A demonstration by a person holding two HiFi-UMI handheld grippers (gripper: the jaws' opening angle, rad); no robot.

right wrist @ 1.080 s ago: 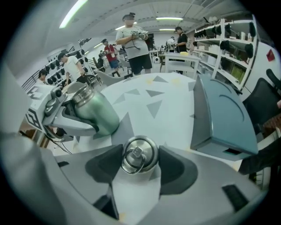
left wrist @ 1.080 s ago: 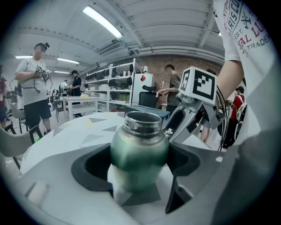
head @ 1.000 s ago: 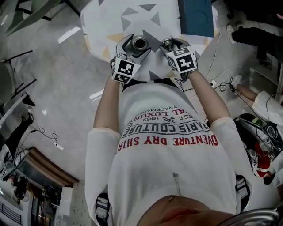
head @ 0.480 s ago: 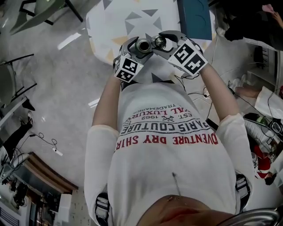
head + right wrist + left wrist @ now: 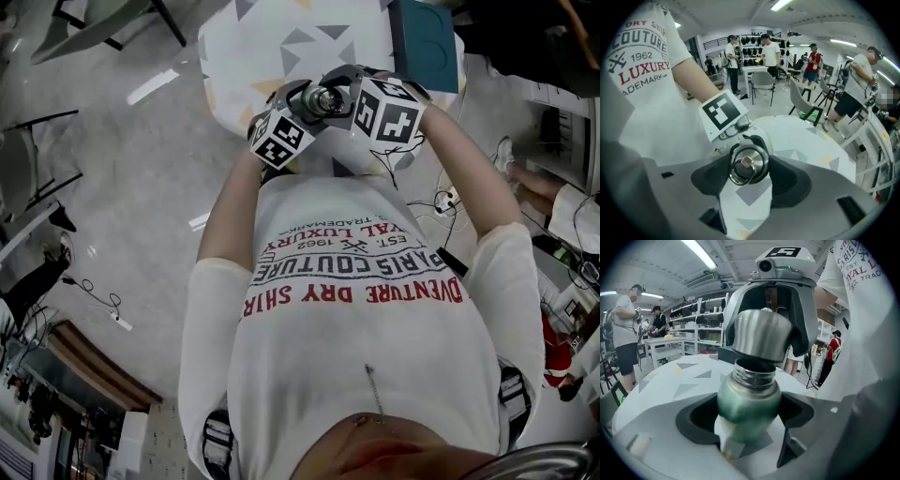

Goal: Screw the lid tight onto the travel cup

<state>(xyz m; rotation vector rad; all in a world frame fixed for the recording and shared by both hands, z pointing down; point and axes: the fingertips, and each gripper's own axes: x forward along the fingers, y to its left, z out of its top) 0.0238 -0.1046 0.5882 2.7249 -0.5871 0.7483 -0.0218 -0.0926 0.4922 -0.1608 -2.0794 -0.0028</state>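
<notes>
Well, both grippers meet over the patterned table [image 5: 262, 42], close in front of the person. The left gripper [image 5: 748, 414] has its 2 jaws clamped on the body of the green travel cup [image 5: 749, 397], which is tilted with its threaded mouth open. The right gripper [image 5: 748, 172] pinches the steel lid [image 5: 749, 161] between wide-set jaws, just above that mouth and slightly askew, with the threads bare below it.

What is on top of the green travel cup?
The steel lid, in the right gripper, hangs tilted just over the travel cup, its neck threads exposed. The lid hides the inside.
</notes>
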